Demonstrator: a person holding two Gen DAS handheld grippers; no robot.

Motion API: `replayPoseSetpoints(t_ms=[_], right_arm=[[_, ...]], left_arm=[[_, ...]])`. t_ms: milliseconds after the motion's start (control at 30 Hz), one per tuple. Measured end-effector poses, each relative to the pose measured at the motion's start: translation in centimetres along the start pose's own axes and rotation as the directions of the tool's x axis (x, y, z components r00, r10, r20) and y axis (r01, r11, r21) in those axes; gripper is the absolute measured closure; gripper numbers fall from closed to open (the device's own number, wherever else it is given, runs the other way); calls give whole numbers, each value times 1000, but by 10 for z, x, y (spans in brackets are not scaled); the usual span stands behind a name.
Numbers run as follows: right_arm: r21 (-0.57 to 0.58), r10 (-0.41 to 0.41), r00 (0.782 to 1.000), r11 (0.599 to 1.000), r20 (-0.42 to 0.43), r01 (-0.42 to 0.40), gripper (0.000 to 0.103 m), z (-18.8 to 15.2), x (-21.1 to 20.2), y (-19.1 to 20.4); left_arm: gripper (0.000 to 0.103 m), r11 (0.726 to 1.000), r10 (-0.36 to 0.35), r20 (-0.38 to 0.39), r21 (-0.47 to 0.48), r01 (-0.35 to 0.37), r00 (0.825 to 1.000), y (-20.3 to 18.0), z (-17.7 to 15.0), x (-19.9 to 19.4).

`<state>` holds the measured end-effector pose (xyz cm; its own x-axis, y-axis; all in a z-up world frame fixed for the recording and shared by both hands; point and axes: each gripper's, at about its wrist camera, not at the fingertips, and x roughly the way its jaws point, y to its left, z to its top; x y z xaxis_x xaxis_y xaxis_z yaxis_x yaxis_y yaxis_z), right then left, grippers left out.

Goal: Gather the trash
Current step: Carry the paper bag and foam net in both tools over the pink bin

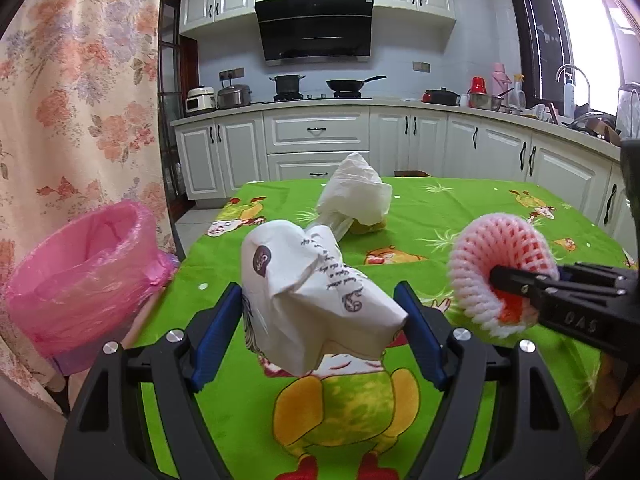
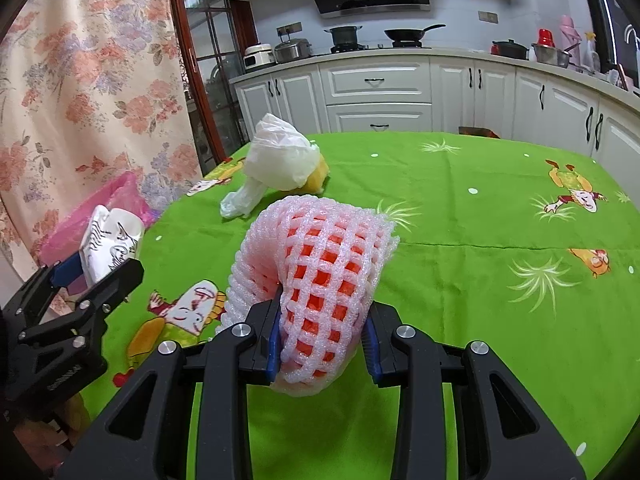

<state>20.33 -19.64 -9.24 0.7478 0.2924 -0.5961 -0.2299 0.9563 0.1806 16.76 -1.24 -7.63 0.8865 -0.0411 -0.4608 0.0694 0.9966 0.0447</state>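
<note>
kitchen table (image 1: 460,208) under a bright green cartoon-print cloth, with both grippers held above its near end. the left gripper (image 1: 320,320) has its blue pads pressed on the two sides of a crumpled white paper bag (image 1: 316,300) with dark printed lettering, lifted clear of the cloth; in the right wrist view the same bag (image 2: 110,242) shows at the left edge, just in front of the bin. the right gripper (image 2: 322,340) is clamped narrowly on a pink-white foam fruit net (image 2: 320,272) with orange showing through its mesh, also off the table; from the left wrist view the net (image 1: 500,272) hangs to the right of the paper bag, apart from it. a bin lined with a pink plastic bag (image 1: 84,276) stands just beside the table's left edge, in front of a floral curtain (image 1: 72,100). farther back on the cloth lies a white plastic bag (image 2: 280,160) with something yellow under it. white cabinets and a stove run along the far wall.
</note>
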Motion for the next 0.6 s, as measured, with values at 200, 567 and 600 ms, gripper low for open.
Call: replayPoseSetpoints(t_ms=[200, 567, 600], right_arm=[[-36, 12, 1000, 999, 19, -11, 71, -3, -15, 12], [-124, 48, 998, 991, 49, -42, 71, -4, -30, 46], [-129, 61, 997, 990, 52, -54, 71, -3, -31, 50]], left_arm=[[28, 1000, 13, 7, -8, -13, 1000, 7, -6, -9], [28, 999, 40, 59, -26, -39, 997, 24, -9, -36], [28, 999, 45, 61, -28, -43, 997, 26, -9, -38]])
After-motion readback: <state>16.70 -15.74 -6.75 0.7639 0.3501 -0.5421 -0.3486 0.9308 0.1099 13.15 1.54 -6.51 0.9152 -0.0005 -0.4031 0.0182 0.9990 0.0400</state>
